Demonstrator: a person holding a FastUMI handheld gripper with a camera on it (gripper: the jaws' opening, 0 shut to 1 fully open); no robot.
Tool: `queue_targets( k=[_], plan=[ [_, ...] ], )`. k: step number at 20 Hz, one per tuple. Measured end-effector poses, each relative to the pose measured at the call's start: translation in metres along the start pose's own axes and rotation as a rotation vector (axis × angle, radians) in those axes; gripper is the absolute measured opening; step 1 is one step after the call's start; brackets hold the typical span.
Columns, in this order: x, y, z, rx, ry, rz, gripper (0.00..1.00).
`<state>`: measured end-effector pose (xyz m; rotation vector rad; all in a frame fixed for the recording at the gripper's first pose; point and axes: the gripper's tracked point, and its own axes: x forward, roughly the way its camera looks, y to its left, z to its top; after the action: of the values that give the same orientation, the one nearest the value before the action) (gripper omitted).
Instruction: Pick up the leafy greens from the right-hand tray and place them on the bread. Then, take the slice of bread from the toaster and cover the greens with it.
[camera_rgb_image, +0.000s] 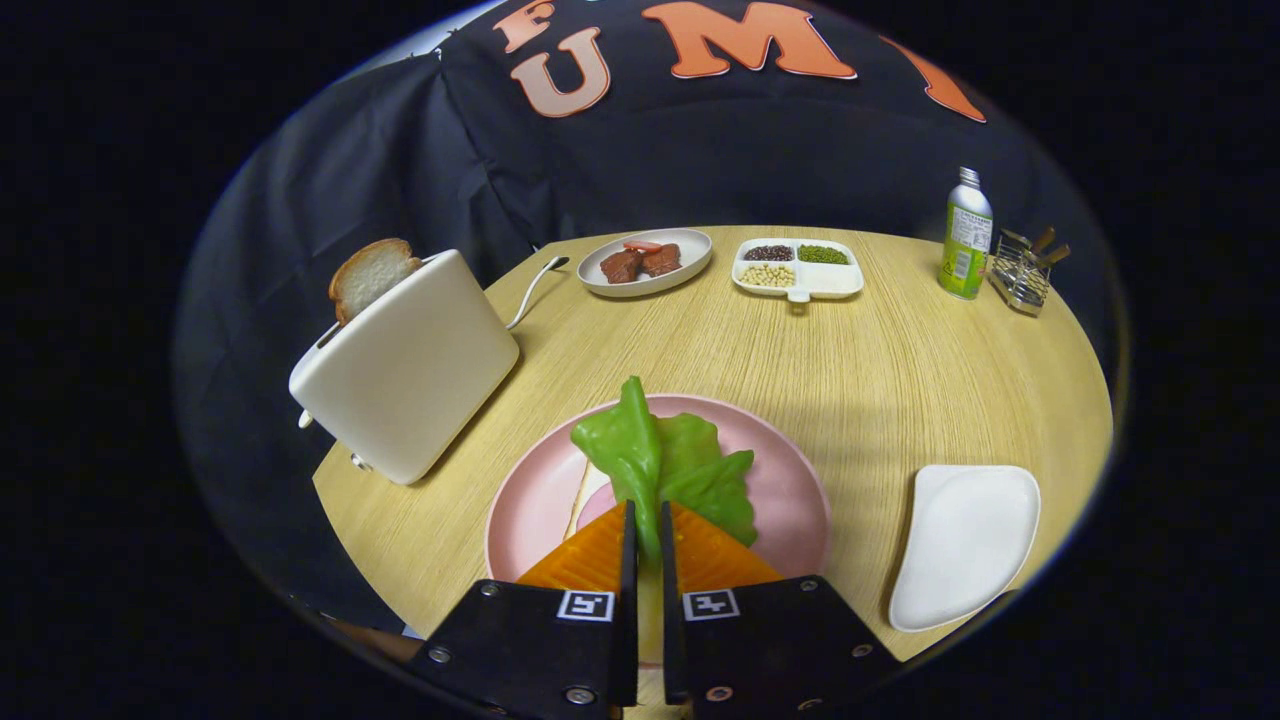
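Above the pink plate (800, 500) on the wooden table (850, 360), tongs (647, 520) nearly closed, pinching the leafy greens (660, 460).

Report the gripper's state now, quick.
Gripper: shut on the leafy greens, both fingers pinching the near edge, held over the pink plate.

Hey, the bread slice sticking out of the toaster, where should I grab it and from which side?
Grip the bread slice by its exposed top crust, coming from above: only that part rises out of the toaster slot. Pinch its flat faces. First the tool, shut on the lettuce leaf, must release.
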<state>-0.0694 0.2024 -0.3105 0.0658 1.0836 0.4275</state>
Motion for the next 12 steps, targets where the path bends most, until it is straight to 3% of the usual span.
queue_targets(
  k=[6,9,12],
  plan=[
    [-0.002,0.01,0.002,0.003,0.002,0.022,0.18],
    [-0.001,0.012,0.004,0.003,0.003,0.02,0.34],
    [-0.004,0.016,0.014,-0.011,-0.018,0.02,0.4]
  ],
)
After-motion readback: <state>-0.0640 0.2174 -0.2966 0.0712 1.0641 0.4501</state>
